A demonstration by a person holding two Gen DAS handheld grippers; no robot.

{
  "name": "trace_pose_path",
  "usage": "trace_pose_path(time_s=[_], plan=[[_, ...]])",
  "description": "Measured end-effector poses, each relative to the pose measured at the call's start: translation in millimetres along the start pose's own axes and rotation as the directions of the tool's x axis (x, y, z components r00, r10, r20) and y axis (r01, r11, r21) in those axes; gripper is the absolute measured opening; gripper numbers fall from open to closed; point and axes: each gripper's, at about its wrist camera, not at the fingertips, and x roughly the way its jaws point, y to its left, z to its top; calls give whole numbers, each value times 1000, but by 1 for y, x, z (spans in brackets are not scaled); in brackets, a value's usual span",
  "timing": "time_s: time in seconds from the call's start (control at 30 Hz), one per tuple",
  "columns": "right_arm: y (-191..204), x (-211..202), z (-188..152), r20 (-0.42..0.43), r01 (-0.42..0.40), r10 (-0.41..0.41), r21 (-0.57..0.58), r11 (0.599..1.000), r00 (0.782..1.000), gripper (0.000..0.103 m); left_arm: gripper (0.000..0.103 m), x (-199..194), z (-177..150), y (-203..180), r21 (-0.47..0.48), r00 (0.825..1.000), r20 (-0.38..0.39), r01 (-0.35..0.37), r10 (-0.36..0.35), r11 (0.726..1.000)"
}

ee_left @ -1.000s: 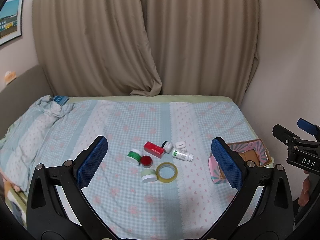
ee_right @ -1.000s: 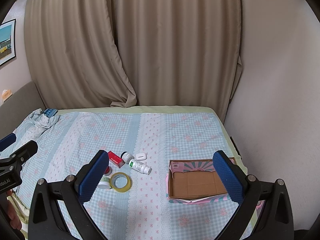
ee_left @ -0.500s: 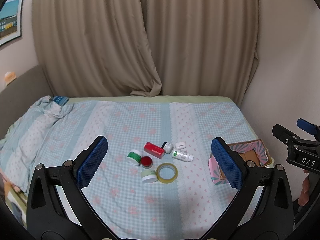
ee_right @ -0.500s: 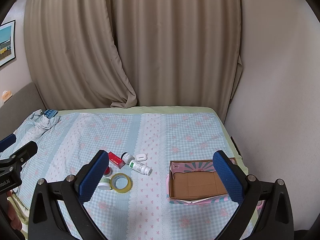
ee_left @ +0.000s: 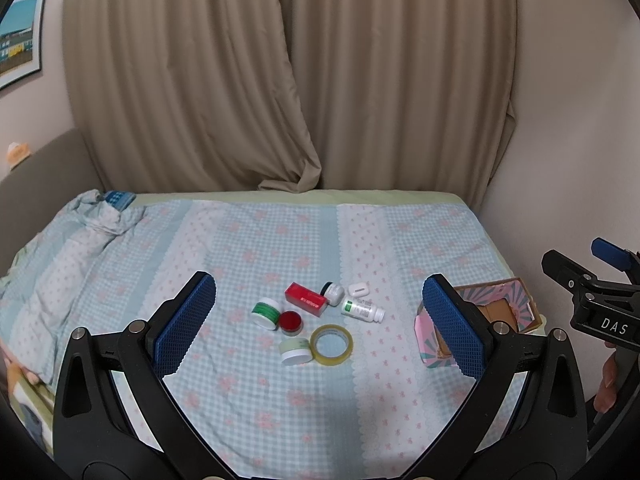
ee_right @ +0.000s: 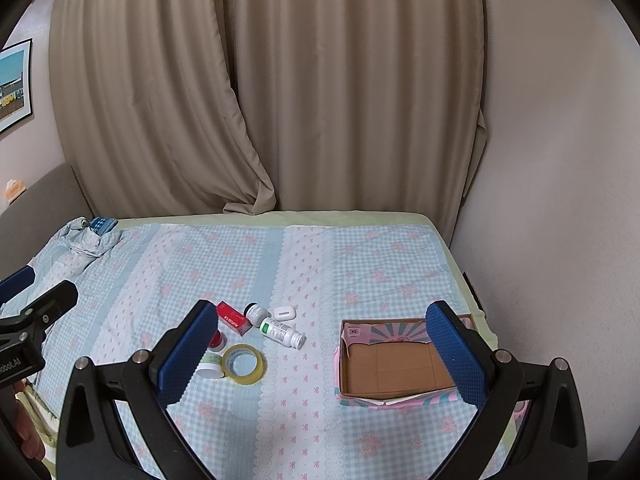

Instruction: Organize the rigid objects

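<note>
Small objects lie clustered mid-bed: a red box [ee_left: 306, 299], a white pill bottle [ee_left: 362, 310] on its side, a white earbud case [ee_left: 357, 289], a white jar [ee_left: 333, 291], a green-lidded jar [ee_left: 265, 312], a red-lidded jar [ee_left: 291, 322], a pale green jar [ee_left: 296, 351] and a yellow tape roll [ee_left: 331, 344]. An open pink cardboard box [ee_right: 394, 364] sits to their right, empty. My left gripper [ee_left: 320, 320] is open and empty, held above the near bed. My right gripper [ee_right: 324, 354] is open and empty, held likewise.
The bed wears a blue checked sheet [ee_left: 248, 248]. A crumpled quilt [ee_left: 60, 248] lies at the left. Beige curtains [ee_left: 280, 80] hang behind the bed. A wall [ee_right: 560, 200] borders the right side.
Both views have shifted very slightly; nothing on the bed has moved and both grippers stay open.
</note>
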Motion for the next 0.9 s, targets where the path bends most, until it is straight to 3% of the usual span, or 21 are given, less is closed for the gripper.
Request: trace_pose_path(time_s=[0.9], plan=[[1,0,-1,-1,-4,4,1,1000,1000,103,103,0,-2,0,-6,1000,-3,2,-2,1000]])
